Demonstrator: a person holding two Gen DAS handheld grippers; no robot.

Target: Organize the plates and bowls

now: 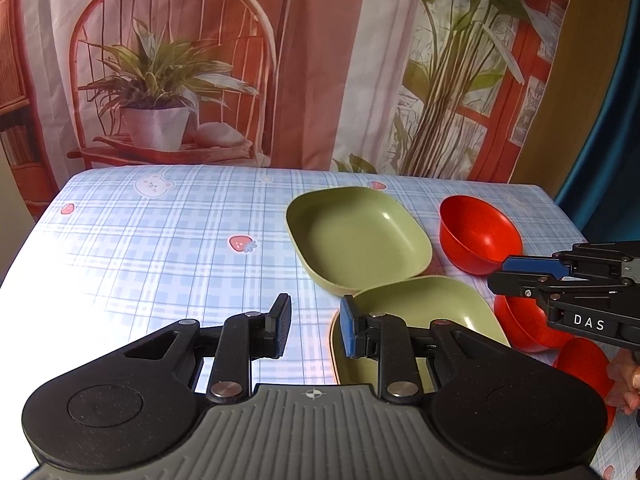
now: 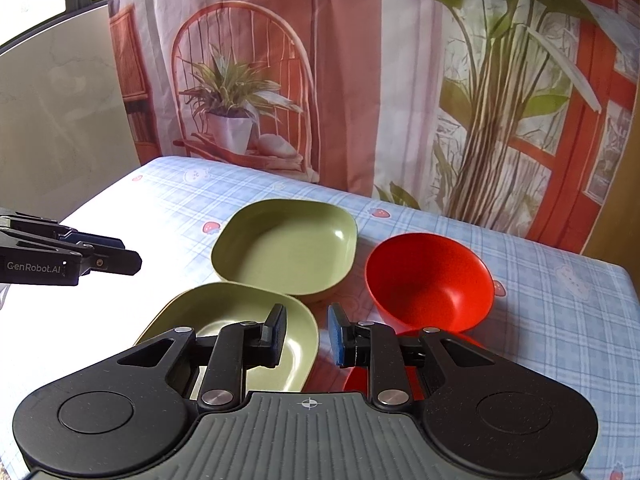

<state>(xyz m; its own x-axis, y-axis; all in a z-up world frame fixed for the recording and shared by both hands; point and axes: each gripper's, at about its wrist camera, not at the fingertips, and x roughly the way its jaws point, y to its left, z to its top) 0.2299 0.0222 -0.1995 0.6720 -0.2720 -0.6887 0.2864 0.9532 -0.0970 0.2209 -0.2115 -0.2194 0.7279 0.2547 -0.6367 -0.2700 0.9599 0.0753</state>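
Observation:
Two green square plates lie on the checked cloth: a far one and a near one. A red bowl stands right of the far plate. Two more red bowls sit nearer, partly hidden; one of them peeks out under my right gripper's linkage in the right wrist view. My left gripper is open and empty, over the near plate's left edge. My right gripper is open and empty, between the near plate and the bowls.
The table carries a blue plaid cloth with strawberry and bear prints. A printed curtain hangs behind it. The table's right edge runs close to the red bowl. A grey panel stands at the left.

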